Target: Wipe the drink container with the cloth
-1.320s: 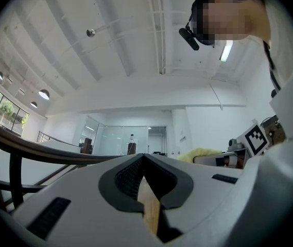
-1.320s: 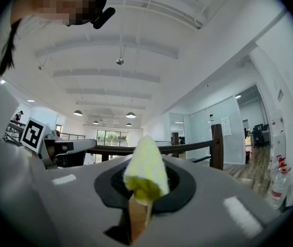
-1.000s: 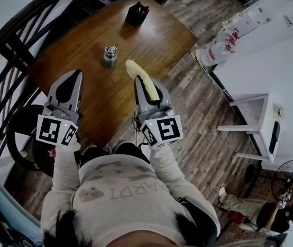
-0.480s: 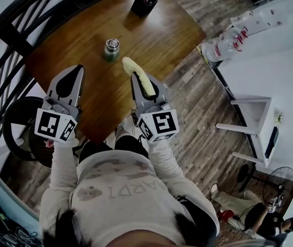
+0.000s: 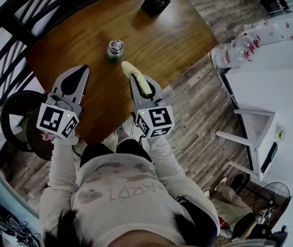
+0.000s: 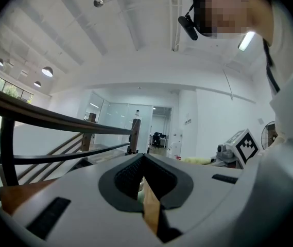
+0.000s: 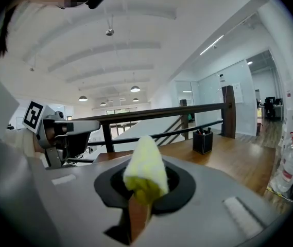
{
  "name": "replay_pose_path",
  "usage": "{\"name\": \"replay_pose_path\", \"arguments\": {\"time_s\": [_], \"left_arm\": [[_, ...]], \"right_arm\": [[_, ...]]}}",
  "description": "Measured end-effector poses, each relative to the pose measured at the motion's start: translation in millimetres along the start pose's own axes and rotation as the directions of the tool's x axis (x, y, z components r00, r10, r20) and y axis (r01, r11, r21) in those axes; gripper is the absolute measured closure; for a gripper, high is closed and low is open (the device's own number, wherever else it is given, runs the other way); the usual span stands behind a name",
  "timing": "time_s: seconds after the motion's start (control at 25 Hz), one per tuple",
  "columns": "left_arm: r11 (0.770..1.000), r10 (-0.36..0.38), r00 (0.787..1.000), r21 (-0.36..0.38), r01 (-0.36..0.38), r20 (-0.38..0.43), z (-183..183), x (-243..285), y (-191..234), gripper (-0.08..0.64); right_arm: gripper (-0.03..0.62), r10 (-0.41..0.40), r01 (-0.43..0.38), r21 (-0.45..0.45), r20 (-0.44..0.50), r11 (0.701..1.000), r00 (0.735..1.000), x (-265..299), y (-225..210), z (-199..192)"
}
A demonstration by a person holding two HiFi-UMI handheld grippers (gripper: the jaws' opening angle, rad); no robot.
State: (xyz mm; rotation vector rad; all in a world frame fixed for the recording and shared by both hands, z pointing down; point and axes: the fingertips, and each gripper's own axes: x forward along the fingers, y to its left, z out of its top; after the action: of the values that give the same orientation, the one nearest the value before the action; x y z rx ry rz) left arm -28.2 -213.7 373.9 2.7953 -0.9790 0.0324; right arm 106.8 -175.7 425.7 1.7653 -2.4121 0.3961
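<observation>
A small metal-lidded drink container [image 5: 115,49] stands on the wooden table [image 5: 172,40]. My right gripper [image 5: 134,79] is shut on a rolled yellow cloth [image 5: 138,79], whose tip reaches just short of the container's right side. In the right gripper view the cloth [image 7: 146,170] sticks up out of the shut right gripper [image 7: 145,185]. My left gripper [image 5: 80,70] hovers over the table's near left part, below and left of the container. Its jaws are shut with nothing in them, as the left gripper [image 6: 142,161] also shows in its own view.
A black pen holder [image 5: 155,2] sits at the table's far side. A dark stair railing [image 5: 12,30] runs along the left. White bottles [image 5: 239,49] and a white side table [image 5: 257,138] stand on the plank floor to the right. A round black stool [image 5: 17,118] sits by my left.
Both grippers have moved forward over the table. The cloth's tip has come closer to the drink container. Neither gripper's hold has changed.
</observation>
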Motion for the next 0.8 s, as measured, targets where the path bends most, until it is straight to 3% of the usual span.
{"name": "replay_pose_path", "arguments": {"time_s": [0.16,0.52,0.8], "left_arm": [[1.000,-0.001,1.000,-0.006,0.001,-0.023,-13,22,5,0.555],[1.000,0.010,0.987,0.005,-0.010,-0.157,-51,62,16,0.555],[0.999,0.025,0.981,0.033,-0.018,-0.193,-65,97,21,0.555]], "right_arm": [[0.543,0.042,-0.042,-0.001,-0.046,0.999,0.998,19,-8,-17],[0.543,0.133,-0.136,-0.013,-0.132,0.991,0.982,52,-15,-46],[0.543,0.174,-0.180,-0.013,-0.182,0.984,0.968,69,-26,-66]]}}
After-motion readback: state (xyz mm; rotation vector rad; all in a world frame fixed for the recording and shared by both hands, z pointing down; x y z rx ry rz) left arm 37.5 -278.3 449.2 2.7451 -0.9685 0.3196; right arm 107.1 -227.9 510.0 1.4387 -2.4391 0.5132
